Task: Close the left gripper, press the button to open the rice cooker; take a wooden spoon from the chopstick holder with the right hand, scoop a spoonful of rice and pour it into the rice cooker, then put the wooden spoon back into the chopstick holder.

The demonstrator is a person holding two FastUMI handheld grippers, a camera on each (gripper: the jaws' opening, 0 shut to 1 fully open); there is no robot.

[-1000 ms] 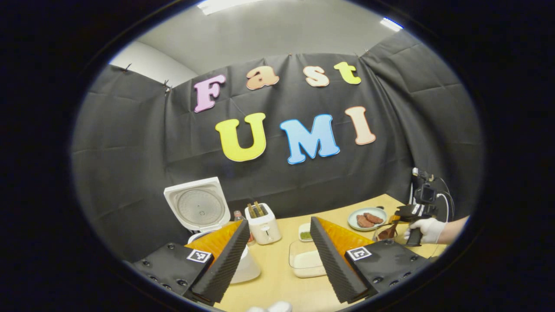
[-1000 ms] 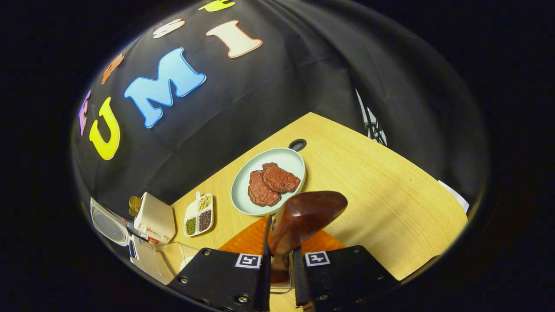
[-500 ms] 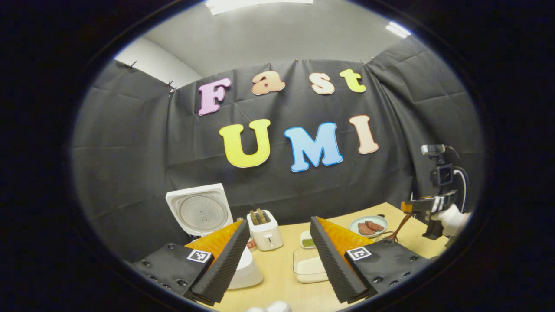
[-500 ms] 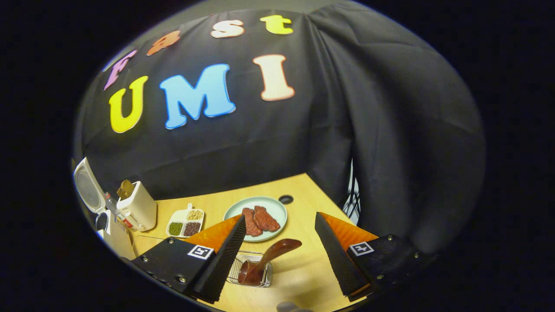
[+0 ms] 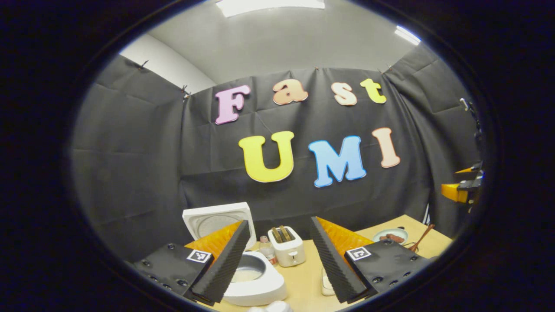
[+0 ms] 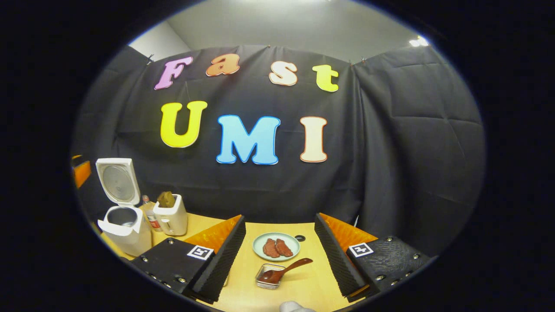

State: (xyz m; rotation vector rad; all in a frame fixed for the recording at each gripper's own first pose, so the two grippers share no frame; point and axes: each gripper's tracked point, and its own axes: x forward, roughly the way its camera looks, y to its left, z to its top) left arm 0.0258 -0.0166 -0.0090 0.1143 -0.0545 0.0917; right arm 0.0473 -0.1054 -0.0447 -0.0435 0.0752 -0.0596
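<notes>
**Both grippers released, spoon back in its holder**

Two sets of jaws stand wide apart with nothing between them: the left gripper [image 5: 279, 253] and the right gripper [image 6: 279, 251]. On the table [image 6: 303, 286], the wooden spoon [image 6: 284, 271] leans in the chopstick holder [image 6: 268, 277], just in front of a plate of meat [image 6: 276, 246]. Well to the left, the rice cooker [image 6: 123, 219] stands with its lid up, beside a toaster [image 6: 171, 216].

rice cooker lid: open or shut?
Open. The rice cooker lid stands upright behind the body, its round inner plate facing forward and the pot opening exposed below.
</notes>
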